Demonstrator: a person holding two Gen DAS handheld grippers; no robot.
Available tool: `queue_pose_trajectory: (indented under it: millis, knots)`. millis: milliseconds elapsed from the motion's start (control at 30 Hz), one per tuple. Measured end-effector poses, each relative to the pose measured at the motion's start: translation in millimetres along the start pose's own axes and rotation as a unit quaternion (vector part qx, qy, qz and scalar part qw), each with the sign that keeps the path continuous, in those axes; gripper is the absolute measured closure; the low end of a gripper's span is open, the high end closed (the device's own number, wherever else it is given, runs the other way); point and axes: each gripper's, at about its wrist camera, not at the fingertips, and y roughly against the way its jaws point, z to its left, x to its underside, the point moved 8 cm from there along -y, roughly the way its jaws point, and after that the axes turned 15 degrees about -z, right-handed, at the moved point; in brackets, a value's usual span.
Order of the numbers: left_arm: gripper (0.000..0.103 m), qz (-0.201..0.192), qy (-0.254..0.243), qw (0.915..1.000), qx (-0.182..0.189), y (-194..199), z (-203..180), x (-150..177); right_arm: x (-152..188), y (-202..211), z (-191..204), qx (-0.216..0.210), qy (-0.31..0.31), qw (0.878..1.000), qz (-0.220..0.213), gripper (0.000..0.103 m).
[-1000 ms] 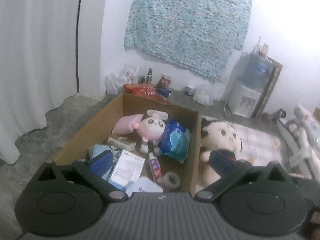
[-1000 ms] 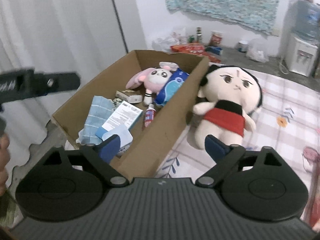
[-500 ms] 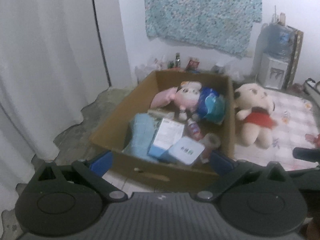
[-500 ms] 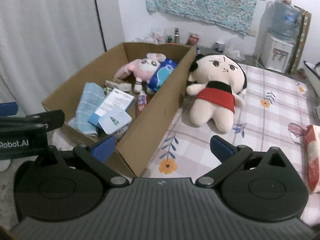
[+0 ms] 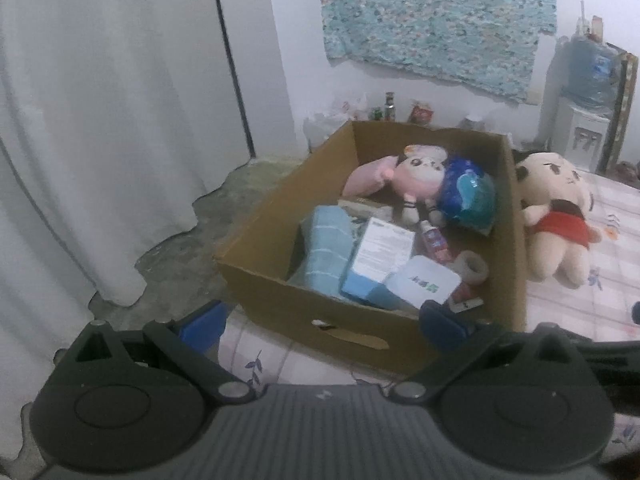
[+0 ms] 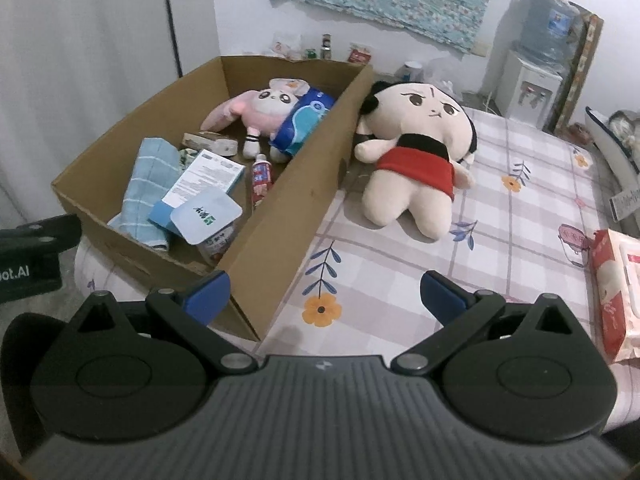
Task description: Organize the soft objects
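Observation:
An open cardboard box (image 6: 280,216) (image 5: 280,308) stands on a bed with a checked floral sheet (image 6: 500,216). Inside lie a pink rabbit plush (image 6: 260,110) (image 5: 416,172), a blue wipes pack (image 6: 304,120) (image 5: 466,192), a folded light-blue towel (image 6: 148,188) (image 5: 326,248), boxes and a tube. A large cream doll in a red dress (image 6: 416,152) (image 5: 556,216) lies on the sheet against the box's right wall. My left gripper (image 5: 320,324) is open before the box's near wall. My right gripper (image 6: 326,294) is open above the box's near corner, holding nothing.
A red-and-white tissue pack (image 6: 614,292) lies at the bed's right edge. A water dispenser (image 6: 532,68) stands by the far wall under a hanging teal cloth (image 5: 436,20). White curtains (image 5: 100,120) hang left over a rough floor. The other gripper's body (image 6: 32,256) shows at left.
Both grippers have pulled back and up from the box, so the whole box and doll now show. Both stay open and empty. The objects have not moved.

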Motion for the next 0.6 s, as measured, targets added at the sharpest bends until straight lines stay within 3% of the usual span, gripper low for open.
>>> queue_pose_trajectory:
  millis: [300,600]
  knots:
    - [0.0,0.044,0.019,0.9988,0.01,-17.9,6.9,11.7,-5.0,-0.7,8.8,-0.003,0.008,1.0,-0.002,0.001]
    - [0.0,0.053,0.043,0.9977,0.003,-24.4,25.2,15.5,-17.2,-5.1,28.4,-0.014,0.027,0.999,-0.01,0.001]
